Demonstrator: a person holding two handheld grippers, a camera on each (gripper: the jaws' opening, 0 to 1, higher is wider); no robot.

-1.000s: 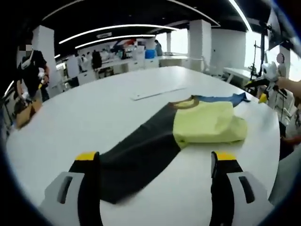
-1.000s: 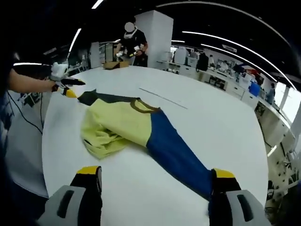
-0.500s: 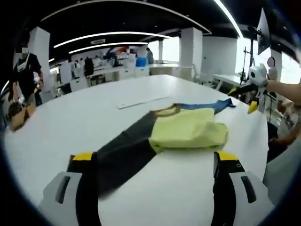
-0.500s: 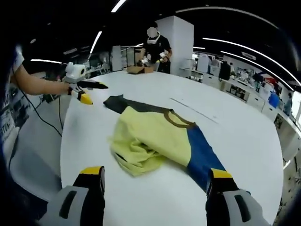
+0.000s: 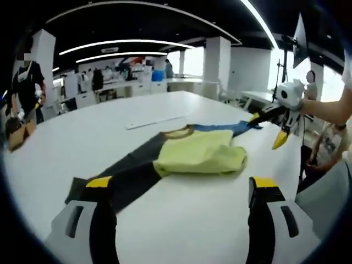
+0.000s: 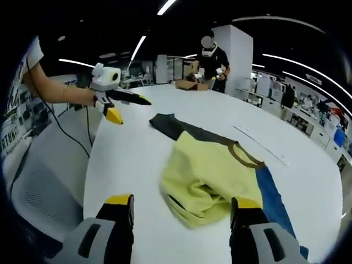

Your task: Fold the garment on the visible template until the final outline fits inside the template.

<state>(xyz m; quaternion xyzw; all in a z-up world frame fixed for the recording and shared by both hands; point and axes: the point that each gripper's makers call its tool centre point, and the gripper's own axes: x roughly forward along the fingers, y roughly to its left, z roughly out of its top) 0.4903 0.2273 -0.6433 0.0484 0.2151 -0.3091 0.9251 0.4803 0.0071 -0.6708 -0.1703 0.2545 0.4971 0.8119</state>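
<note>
Left gripper view: the left gripper (image 5: 179, 190) rises from the bottom edge with its jaws spread wide and nothing between them, the yellow tips over the white table (image 5: 187, 220). The shirt (image 5: 192, 157) lies at mid-frame, its yellow body bunched into a lump, a dark sleeve (image 5: 118, 176) running toward the lower left past the left jaw and a blue sleeve (image 5: 228, 127) reaching toward the upper right. Compared with a second ago the shirt sits further left and higher in the frame, and the dark sleeve's end now lies beside the left jaw tip instead of well between the jaws. The right gripper (image 5: 269, 125) has come in from the right edge and is larger in the frame, its jaws apart just by the blue sleeve's end. A long pale strip (image 5: 157, 119) lies on the table beyond the shirt. A person (image 5: 25, 88) stands at the far left.

In the right gripper view the right gripper (image 6: 179, 204) has its jaws wide open, with the yellow bunch of the shirt (image 6: 212, 176) between and just past them; a second ago the shirt lay higher and to the left. The left gripper (image 6: 124, 104) hangs at the upper left, jaws parted, near the dark sleeve (image 6: 170, 125) and closer than before.
</note>
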